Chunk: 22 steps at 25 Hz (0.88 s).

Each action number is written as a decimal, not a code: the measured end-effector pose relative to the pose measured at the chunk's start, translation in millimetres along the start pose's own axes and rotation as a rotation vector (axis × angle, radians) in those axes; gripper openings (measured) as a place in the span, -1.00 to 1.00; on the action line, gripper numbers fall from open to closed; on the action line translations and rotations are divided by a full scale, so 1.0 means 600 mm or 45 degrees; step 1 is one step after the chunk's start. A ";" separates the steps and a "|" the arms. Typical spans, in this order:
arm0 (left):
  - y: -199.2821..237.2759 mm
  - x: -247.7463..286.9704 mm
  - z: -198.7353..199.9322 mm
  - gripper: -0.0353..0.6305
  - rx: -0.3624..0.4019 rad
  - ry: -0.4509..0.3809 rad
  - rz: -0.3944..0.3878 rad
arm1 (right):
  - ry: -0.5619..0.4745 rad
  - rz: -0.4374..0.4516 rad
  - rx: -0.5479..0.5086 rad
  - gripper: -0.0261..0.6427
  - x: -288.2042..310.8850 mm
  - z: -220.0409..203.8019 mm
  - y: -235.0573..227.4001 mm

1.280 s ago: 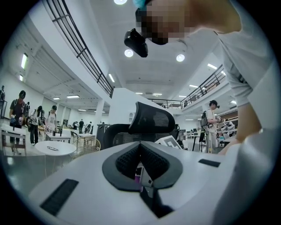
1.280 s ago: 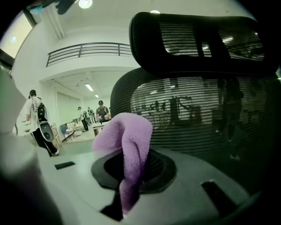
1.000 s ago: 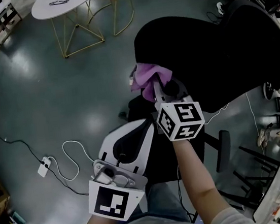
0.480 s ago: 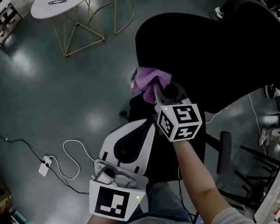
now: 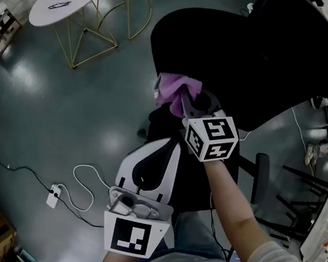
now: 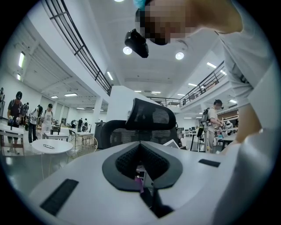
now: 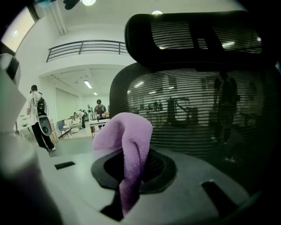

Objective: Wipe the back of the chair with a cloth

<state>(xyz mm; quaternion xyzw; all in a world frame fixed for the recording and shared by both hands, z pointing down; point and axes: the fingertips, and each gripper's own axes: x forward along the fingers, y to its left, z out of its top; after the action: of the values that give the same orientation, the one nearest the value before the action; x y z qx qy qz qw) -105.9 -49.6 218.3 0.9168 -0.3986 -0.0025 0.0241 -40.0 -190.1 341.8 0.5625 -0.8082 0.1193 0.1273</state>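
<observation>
The left gripper [image 6: 141,183] hangs low, closed and empty. The right gripper [image 7: 127,197] still pinches the cloth [image 7: 126,136] at the near edge of the chair [image 7: 193,110] back. It has hardly moved, so the wiping seems barely advanced.

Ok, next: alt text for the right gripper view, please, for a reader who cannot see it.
The right gripper is shut on a purple cloth, which stands up close in front of an office chair's black mesh back; contact cannot be told. The headrest spans the top, and people stand in a hall at left.
</observation>
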 end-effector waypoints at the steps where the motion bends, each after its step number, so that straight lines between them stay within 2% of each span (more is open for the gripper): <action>1: -0.004 0.003 -0.001 -0.86 0.000 0.001 -0.004 | -0.001 -0.008 0.001 -0.78 -0.002 0.000 -0.008; 22: -0.103 0.090 -0.015 -0.86 0.011 0.022 -0.110 | -0.015 -0.166 0.049 -0.78 -0.077 -0.027 -0.173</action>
<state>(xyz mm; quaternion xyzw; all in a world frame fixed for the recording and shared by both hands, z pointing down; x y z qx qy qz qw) -23.4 -46.7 225.2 0.9332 -0.3584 0.0061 0.0237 74.0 -179.4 346.5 0.6171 -0.7680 0.1231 0.1193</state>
